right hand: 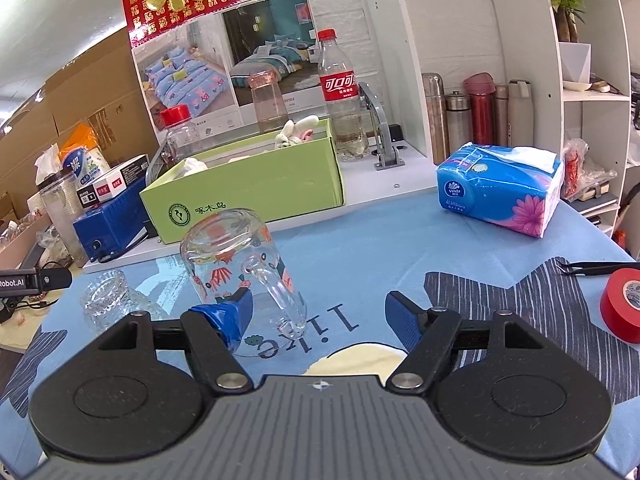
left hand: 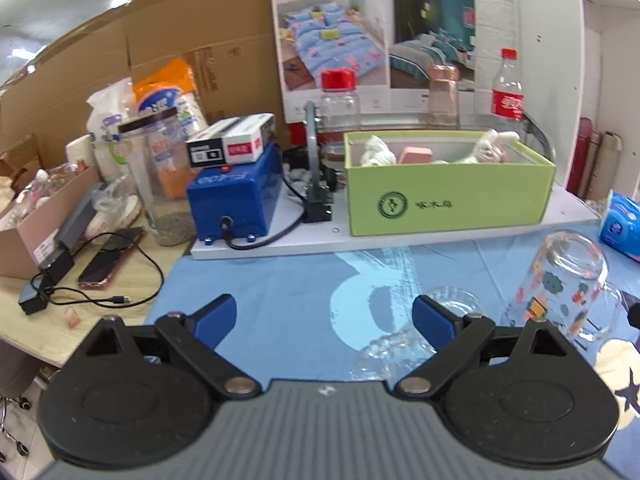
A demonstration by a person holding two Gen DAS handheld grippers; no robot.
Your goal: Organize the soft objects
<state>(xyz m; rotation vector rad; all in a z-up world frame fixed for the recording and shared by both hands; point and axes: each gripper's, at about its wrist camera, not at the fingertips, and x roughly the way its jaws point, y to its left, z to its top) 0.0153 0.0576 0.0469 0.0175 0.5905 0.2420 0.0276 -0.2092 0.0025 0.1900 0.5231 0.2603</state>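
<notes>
Left gripper point(left hand: 323, 318) with blue pads hanging over the blue patterned cloth point(left hand: 280, 292), jaws spread wide, gripping nothing. Right gripper point(right hand: 319, 312) hanging over the same cloth, jaws apart, nothing pinched between them.

Just past the left gripper's right pad, lying on its side: a small clear ribbed glass cup point(left hand: 452, 300). Beside that, standing upside down: a clear glass mug with little cartoon pictures point(right hand: 236, 256), its handle pointing toward the right gripper, right by the tape-wrapped left pad; touching or not, hard to tell. Off at the right edge of the right wrist view: a red roll of tape point(right hand: 624, 304) and black tweezers point(right hand: 596, 268).

Farther back, sitting on a white board point(left hand: 400, 240): an open light green cardboard box point(left hand: 448, 200). Lying inside it: the soft things, a white plush bunny point(left hand: 492, 148) at the right end, a pink soft block point(left hand: 416, 156) in the middle, a white crumpled soft toy point(left hand: 376, 154) at the left end. Right of the box, resting on the cloth: a blue pack of tissues point(right hand: 500, 188). Left of the box: a blue metal box with a cable point(left hand: 236, 196).

Standing behind the green box: a clear jar with a red lid point(left hand: 340, 96), a clear jar with a pinkish top point(left hand: 442, 96), and a plastic cola bottle with a red cap point(left hand: 507, 88).
</notes>
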